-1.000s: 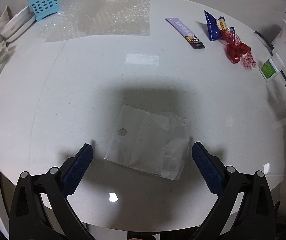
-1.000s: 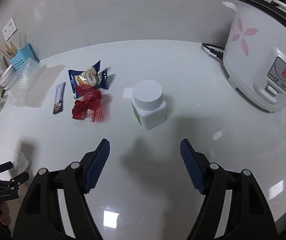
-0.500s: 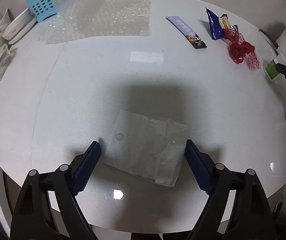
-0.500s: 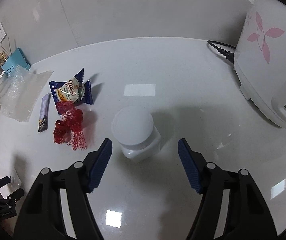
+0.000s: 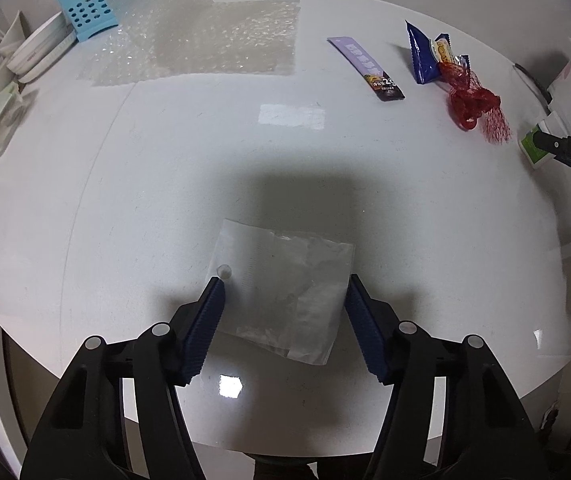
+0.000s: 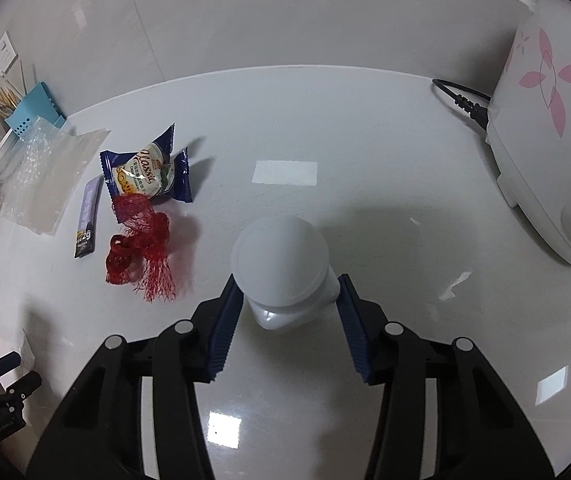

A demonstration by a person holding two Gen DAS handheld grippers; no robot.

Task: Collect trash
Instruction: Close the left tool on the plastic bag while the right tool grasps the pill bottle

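So both of my grippers are closing in at once. My left gripper (image 5: pixel 283 286) points down at a clear plastic bag (image 5: pixel 285 286) lying flat and crumpled on the white table (image 5: pixel 165 168). The blue pads (image 5: pixel 205 326) straddle it, each right at an edge of the bag, but I can't tell if they're pressing on it. My right gripper (image 6: pixel 289 288) has a white bottle (image 6: pixel 281 256) with a wide round lid standing between its fingers, and the pads look like they're just meeting its sides. Left of the bottle sit a red mesh net (image 6: pixel 139 240), a blue snack wrapper (image 6: pixel 145 174) touching the net, and a purple stick packet (image 6: pixel 87 216) just beside them. Bubble wrap (image 5: pixel 205 40) is spread at the far side by a blue utensil holder (image 5: pixel 93 4). A white rice cooker (image 6: pixel 549 152) stands off to the right.
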